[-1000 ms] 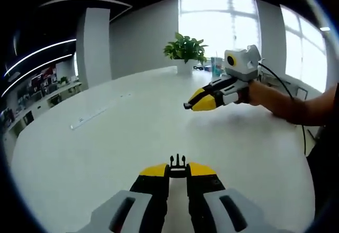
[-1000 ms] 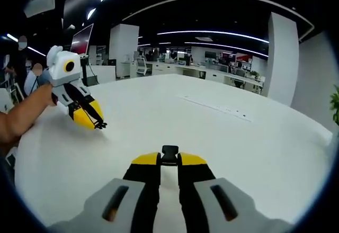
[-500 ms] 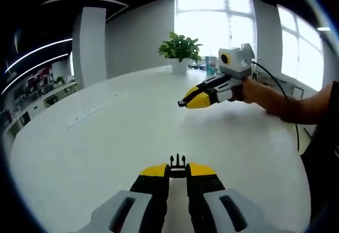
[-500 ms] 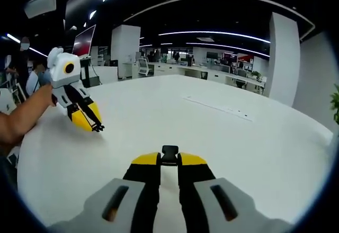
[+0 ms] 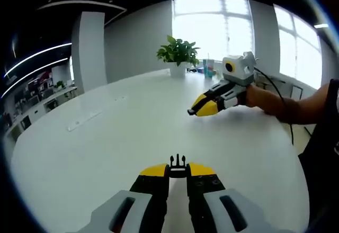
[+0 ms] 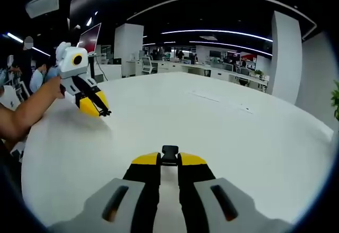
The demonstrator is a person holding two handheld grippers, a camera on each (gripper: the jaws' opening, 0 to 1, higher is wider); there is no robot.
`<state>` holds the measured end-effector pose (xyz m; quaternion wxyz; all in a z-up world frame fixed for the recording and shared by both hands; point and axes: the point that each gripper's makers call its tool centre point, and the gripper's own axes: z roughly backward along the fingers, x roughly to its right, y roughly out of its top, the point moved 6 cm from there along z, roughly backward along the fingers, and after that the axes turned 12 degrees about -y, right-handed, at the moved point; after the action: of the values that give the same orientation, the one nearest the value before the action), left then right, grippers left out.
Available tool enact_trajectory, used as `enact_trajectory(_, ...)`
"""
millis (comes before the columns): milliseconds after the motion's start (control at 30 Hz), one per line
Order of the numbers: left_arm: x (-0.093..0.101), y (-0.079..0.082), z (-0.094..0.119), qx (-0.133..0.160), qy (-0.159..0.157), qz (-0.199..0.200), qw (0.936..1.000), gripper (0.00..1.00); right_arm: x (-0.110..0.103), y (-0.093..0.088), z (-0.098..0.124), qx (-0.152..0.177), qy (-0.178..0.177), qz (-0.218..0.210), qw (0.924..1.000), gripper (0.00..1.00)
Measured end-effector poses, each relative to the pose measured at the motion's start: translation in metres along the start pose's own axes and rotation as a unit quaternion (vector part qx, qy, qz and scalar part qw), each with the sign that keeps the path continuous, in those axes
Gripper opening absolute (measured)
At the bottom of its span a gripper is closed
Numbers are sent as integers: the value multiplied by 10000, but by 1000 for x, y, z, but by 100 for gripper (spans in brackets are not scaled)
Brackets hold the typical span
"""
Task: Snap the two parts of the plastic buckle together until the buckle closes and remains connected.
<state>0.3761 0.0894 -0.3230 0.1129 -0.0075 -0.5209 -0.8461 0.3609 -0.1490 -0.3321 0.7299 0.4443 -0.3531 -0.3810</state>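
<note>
In the left gripper view my left gripper (image 5: 178, 170) is shut on the pronged black buckle part (image 5: 178, 162), whose prongs stick out past the yellow tips. The right gripper (image 5: 197, 109) enters from the right, held above the white table (image 5: 106, 148) with a small black piece at its tip. In the right gripper view my right gripper (image 6: 169, 160) is shut on the black socket part of the buckle (image 6: 169, 152). The left gripper (image 6: 100, 109) shows at the far left with the pronged part at its tip. The two parts are well apart.
A potted plant (image 5: 179, 54) and some small items stand at the table's far edge near bright windows. A long flat strip (image 5: 87, 119) lies on the table. A person's forearm (image 5: 296, 108) reaches in from the right. Office desks (image 6: 212, 74) and people stand beyond the table.
Each gripper's picture of the other has shifted: the right gripper sits a little lower and further right in the left view, the left gripper higher in the right view. Both stay shut on their parts.
</note>
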Motion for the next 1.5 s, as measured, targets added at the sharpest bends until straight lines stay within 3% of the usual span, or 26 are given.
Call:
enact_trajectory(400, 0, -4, 5, 18, -81, 42, 10000, 11, -1, 0, 1, 6, 71, -38, 10000, 10)
enact_trajectory(533, 3, -7, 1, -80, -222, 1, 9997, 11, -7, 1, 1, 76, 318, -11, 9995, 10)
enact_trajectory(800, 5, -12, -3, -226, -311, -115, 9992, 11, -11, 2, 2, 138, 481, 136, 9987, 10)
enact_trajectory(867, 5, -11, -5, -206, -346, -137, 9991, 11, -18, 3, 2, 211, 809, 277, 9961, 10)
enact_trajectory(1167, 20, -15, -13, -304, -842, -295, 9955, 11, -41, 1, 7, 225, 1509, 536, 9868, 10)
enact_trajectory(1233, 26, -17, -16, -352, -976, -509, 9933, 11, -44, 1, 8, 228, 1615, 600, 9848, 10)
enact_trajectory(1500, 26, -19, -16, -419, -1007, -556, 9925, 11, -52, -2, 10, 167, 1852, 740, 9798, 10)
